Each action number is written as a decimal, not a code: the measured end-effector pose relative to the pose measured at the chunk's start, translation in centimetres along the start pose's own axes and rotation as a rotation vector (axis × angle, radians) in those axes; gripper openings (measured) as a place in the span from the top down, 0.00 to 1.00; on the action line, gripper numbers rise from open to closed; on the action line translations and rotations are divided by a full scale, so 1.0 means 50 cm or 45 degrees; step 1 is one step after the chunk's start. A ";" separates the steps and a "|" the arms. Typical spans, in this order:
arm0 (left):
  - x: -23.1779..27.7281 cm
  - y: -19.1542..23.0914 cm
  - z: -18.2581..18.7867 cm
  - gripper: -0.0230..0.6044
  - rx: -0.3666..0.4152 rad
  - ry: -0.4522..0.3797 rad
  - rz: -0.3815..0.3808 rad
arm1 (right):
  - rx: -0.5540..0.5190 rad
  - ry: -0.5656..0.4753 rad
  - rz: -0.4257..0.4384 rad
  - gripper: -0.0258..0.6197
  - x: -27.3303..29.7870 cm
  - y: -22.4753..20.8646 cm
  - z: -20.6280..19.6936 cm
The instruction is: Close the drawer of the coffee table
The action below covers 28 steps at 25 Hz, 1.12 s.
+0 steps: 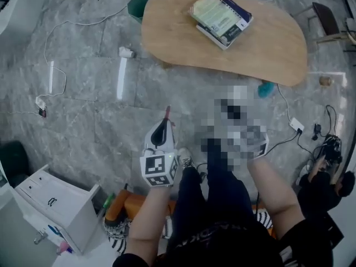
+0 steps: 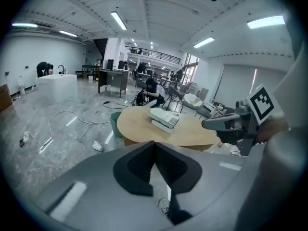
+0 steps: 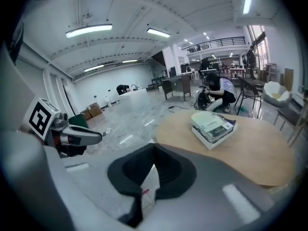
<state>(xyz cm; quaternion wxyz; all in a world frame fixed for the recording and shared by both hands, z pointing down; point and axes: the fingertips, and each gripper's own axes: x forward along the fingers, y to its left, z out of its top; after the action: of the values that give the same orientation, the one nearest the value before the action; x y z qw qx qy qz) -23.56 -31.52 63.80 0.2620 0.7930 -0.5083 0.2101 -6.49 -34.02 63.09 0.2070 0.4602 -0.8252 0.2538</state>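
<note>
coffee table drawer isn't in sight; my left tool and right tool are closed, empty. a blind shove could slide the books.

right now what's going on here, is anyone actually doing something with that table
Nothing is being handled at this moment. A person stands on the grey floor, short of the wooden coffee table, with a gripper in each hand. The left gripper and the right gripper are both shut and empty, held in the air and pointing toward the table without touching it. A stack of books lies on the tabletop. No drawer shows in these views.
</note>
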 end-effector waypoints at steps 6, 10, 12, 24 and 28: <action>-0.200 -0.082 0.119 0.96 0.070 -0.051 -0.089 | -0.007 -0.072 -0.007 0.96 -0.183 0.132 0.110; -0.323 -0.142 0.180 0.96 0.124 -0.143 -0.218 | -0.010 -0.140 -0.012 0.96 -0.297 0.219 0.158; -0.382 -0.167 0.193 0.96 0.151 -0.168 -0.266 | -0.010 -0.175 -0.009 0.96 -0.347 0.263 0.169; -0.628 -0.282 0.102 0.96 0.209 -0.161 -0.443 | -0.026 -0.287 0.032 0.96 -0.599 0.483 0.109; -0.677 -0.336 0.075 0.96 0.215 -0.160 -0.464 | -0.057 -0.296 0.052 0.96 -0.686 0.507 0.072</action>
<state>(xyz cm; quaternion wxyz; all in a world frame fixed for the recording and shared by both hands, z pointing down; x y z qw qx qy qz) -21.30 -4.53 37.22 0.1959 0.9025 -0.3525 0.1513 -11.96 -2.43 34.77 0.1151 0.4649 -0.8582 0.1844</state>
